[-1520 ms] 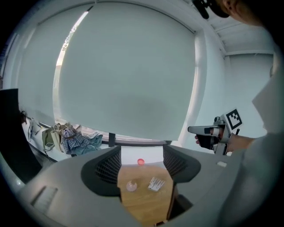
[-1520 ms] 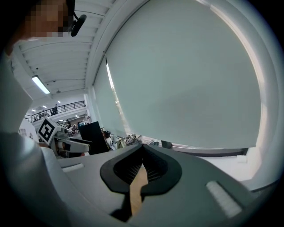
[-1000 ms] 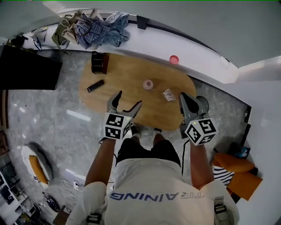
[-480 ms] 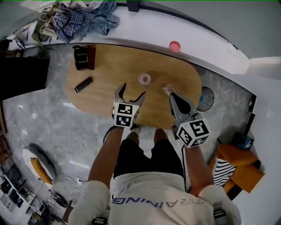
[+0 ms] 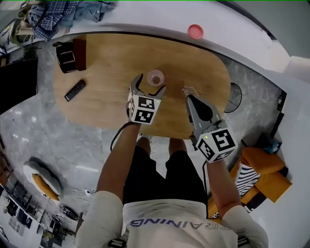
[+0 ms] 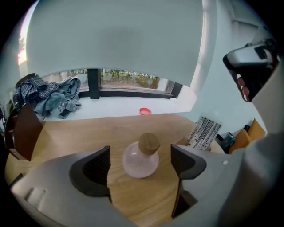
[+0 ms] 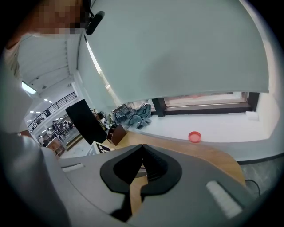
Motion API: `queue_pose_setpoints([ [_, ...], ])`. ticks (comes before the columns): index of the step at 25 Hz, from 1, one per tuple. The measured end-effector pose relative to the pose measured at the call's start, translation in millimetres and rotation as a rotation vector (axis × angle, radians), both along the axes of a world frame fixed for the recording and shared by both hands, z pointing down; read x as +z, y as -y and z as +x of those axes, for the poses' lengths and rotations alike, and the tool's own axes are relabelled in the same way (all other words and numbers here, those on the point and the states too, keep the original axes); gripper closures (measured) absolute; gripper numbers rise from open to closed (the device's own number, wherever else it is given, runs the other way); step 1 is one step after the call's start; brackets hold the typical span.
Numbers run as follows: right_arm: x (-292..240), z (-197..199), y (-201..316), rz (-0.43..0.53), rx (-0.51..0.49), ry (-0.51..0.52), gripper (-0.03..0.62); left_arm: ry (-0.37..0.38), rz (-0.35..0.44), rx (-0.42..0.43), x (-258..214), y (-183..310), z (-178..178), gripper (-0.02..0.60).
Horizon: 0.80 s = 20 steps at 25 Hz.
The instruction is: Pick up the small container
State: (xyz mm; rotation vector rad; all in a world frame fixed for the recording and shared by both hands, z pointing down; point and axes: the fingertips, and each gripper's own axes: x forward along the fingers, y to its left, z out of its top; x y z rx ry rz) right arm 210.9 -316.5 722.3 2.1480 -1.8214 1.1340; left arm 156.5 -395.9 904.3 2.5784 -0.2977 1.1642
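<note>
Head view: both grippers lower than a sec ago. Left gripper [image 5: 150, 85] now brackets the small container [image 5: 155, 76], mid-surface [image 5: 111, 58]. Its fingers, just widened, stand far apart, container between them, untouched. Right gripper [image 5: 191, 98], at container's 4 o'clock: fingers together, empty.

White shirt [image 5: 179, 210] (lettered back), black shorts [image 5: 157, 169]

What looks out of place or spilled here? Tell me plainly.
Nothing is spilled or damaged. The small corked container stands upright on the table, untouched between the left gripper's jaws, which have just opened wider. The only oddities: a heap of clothes and a lone red lid on the window ledge.
</note>
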Motion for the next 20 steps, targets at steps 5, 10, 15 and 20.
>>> queue_pose_setpoints([
  [5,24.8,-3.8,2.2,-0.015,0.004,0.035,0.577,0.015,0.002,0.029,33.6,-2.7,17.0,0.163],
  [10,37.5,-6.4,1.0,-0.024,0.0,0.055,0.577,0.054,0.019,0.069,64.0,-8.9,28.3,0.155],
  [15,40.5,-13.9,-11.4,-0.043,-0.003,0.078,0.577,0.065,0.045,0.046,70.9,-5.4,29.6,0.153],
  [20,42.4,-17.3,-24.2,-0.056,0.005,0.09,0.577,0.096,0.073,-0.007,73.1,-0.5,29.8,0.169],
])
